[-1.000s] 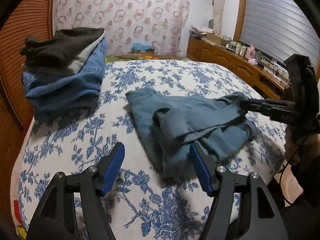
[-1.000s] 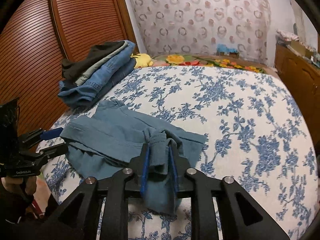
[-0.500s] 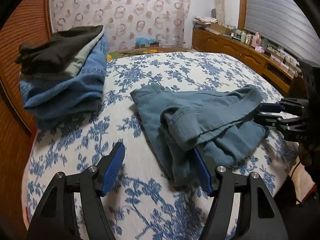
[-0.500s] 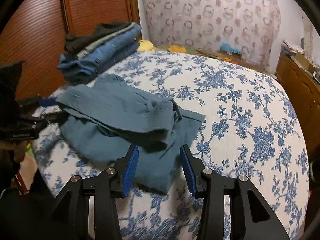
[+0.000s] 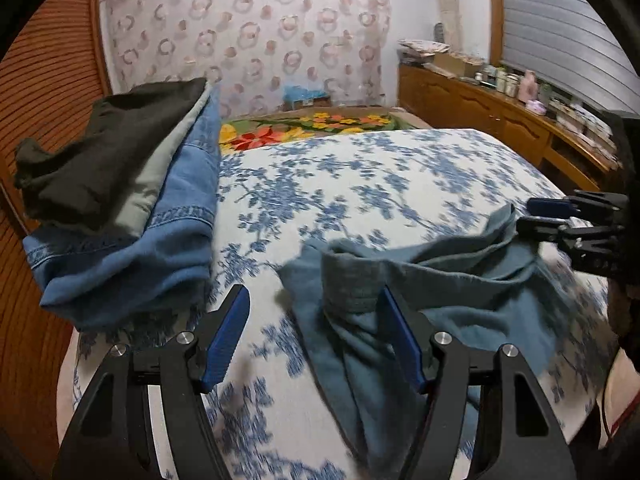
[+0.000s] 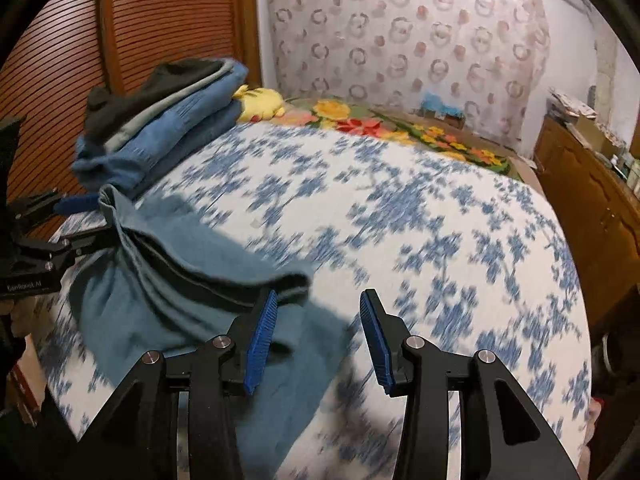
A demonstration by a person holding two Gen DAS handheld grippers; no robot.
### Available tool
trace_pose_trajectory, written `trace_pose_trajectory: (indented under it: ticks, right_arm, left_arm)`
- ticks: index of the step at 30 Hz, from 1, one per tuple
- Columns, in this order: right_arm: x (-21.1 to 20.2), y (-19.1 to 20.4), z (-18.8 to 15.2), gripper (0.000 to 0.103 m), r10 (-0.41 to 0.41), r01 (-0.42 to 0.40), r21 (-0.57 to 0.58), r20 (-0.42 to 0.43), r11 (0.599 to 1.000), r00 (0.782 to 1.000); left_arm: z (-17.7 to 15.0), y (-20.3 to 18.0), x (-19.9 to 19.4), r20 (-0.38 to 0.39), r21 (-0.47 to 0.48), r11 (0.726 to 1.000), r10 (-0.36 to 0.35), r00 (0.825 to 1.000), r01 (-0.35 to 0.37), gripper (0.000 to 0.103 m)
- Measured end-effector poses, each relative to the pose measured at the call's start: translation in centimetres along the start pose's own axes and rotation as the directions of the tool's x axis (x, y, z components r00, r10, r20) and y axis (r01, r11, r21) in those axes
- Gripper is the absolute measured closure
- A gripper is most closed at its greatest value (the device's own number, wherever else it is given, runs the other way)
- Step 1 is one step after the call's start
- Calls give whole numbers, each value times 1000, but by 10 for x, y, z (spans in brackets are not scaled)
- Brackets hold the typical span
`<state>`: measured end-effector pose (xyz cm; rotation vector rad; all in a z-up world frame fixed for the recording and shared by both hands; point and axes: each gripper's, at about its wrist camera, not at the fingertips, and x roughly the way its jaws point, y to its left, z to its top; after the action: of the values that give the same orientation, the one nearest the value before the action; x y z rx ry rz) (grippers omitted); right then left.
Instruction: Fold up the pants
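Observation:
The teal pants (image 5: 452,300) lie rumpled on the flowered bedspread (image 5: 360,184), near its front edge. My left gripper (image 5: 314,316) is open; its right finger touches a raised fold of the pants, its left finger is over bare bedspread. My right gripper (image 6: 316,320) is open just above the pants' (image 6: 180,280) right end, holding nothing. Each gripper shows in the other's view, at the pants' far end: the right one (image 5: 560,220) and the left one (image 6: 68,220).
A stack of folded clothes (image 5: 120,208), blue denim under grey and black, sits at the bed's left side by the wooden wardrobe (image 6: 160,20). A flowered blanket (image 5: 312,124) lies at the head. A wooden sideboard (image 5: 500,120) with bottles runs along the right.
My right gripper has let go of the pants' fold and opened wide. Both grippers have shifted along the pants; the fold now lies slack on the bed.

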<state>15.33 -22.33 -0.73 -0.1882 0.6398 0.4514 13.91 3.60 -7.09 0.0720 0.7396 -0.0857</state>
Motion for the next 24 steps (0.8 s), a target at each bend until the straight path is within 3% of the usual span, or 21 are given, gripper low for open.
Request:
trace_pose_trajectory:
  ticks: [4, 8, 16, 22, 23, 24]
  right_arm:
    - [-9, -13, 4, 58, 40, -45, 75, 64, 996, 997]
    - [-21, -11, -5, 58, 72, -77, 63, 84, 995, 994]
    - [-10, 1, -16, 58, 121, -121, -38, 14, 992, 993]
    - [21, -1, 2, 58, 129, -130, -18, -35, 991, 991]
    - [24, -1, 5, 63, 129, -130, -19, -33, 991, 991]
    - [26, -2, 8, 84, 139, -140, -18, -33, 990, 990]
  left_arm:
    - [4, 4, 12, -21, -20, 1000, 8, 1000, -9, 35]
    - [2, 4, 19, -38, -18, 1000, 21, 999, -22, 35]
    - [-2, 10, 25, -48, -35, 999, 30, 998, -31, 34]
    - [-1, 10, 20, -22, -31, 999, 34, 999, -35, 34]
    - [-2, 10, 19, -22, -33, 999, 33, 999, -33, 34]
    - [-2, 11, 18, -22, -39, 999, 28, 999, -29, 34]
